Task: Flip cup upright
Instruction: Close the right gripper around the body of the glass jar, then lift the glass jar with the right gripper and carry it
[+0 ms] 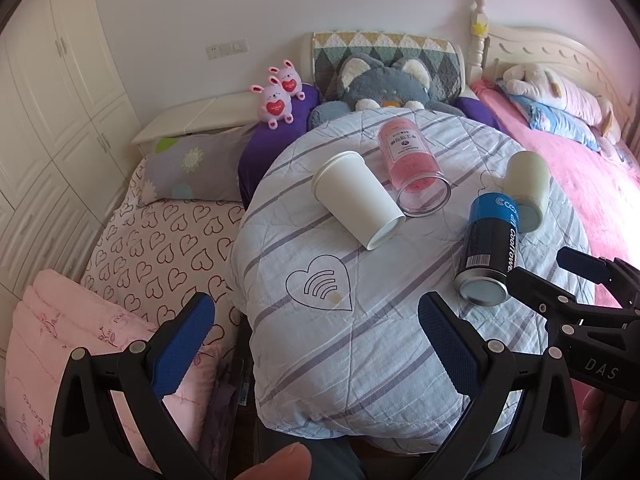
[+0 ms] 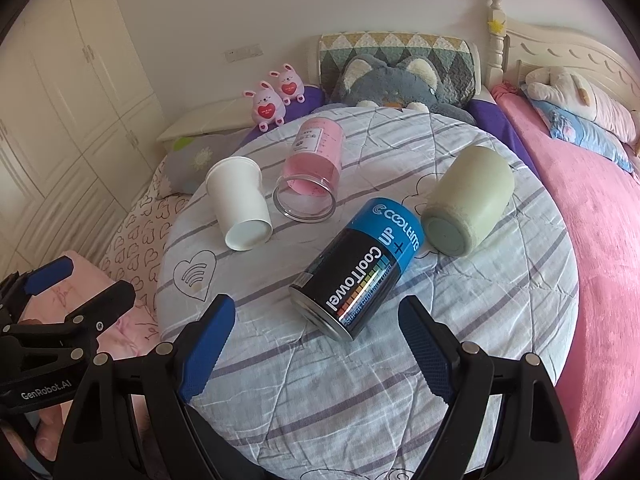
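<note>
Meanwhile, both tongs — left gripper (image 1: 316,340), right gripper (image 2: 316,344) — spread wide, empty, short of the toppled cups.

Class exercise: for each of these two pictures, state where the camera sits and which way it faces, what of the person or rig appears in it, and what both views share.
Left wrist: on the left gripper, facing the headboard over the white paper cup; its open fingers, a thumb and the right gripper show.
Right wrist: on the right gripper, facing likewise over the CoolTowel can; its open fingers and the left gripper show.
Shared: four tipped containers on the striped quilt.
</note>
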Available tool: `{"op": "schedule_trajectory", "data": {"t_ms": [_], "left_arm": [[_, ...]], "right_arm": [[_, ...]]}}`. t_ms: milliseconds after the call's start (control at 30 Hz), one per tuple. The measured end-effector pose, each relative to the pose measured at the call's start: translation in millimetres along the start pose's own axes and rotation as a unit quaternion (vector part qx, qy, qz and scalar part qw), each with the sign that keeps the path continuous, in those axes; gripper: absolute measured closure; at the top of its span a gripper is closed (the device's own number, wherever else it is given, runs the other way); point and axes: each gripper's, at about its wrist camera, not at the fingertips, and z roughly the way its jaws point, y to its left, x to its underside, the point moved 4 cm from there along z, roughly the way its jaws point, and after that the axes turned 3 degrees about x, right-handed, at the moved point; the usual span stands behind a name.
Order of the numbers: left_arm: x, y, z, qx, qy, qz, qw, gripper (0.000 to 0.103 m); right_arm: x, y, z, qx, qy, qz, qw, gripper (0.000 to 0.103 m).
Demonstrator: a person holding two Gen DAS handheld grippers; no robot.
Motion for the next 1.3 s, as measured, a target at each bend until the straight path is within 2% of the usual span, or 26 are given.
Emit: {"op": "schedule_trajectory", "data": {"t_ms": [367, 767, 1100, 1300], "left_arm": [[-28.9, 10.6, 25.1, -0.009, -0.006, -0.013, 0.9999, 0.000], [-55.8, 26.3, 69.6, -0.007, 0.004, -0.027, 0.9996, 0.000], [-59.1, 38.6, 96.2, 0.003, 0.019, -0.035, 0.9992, 0.000], [-60.7, 44.9, 102.2, 0.011, 0.020, -0.042, 0.9989, 0.000]], "right_arm": [[-40.7, 4.5, 22.2, -0.005, 0.006, -0.031, 0.999, 0.018], [-95.8, 10.5, 92.9, -0.005, 0.039, -0.019, 0.999, 0.018], [-114.0, 16.9, 145.0, 0.013, 0.091, -0.010, 0.996, 0.018], [-112.3, 16.7, 174.4, 0.008, 0.149, -0.021, 0.989, 0.018]]}}
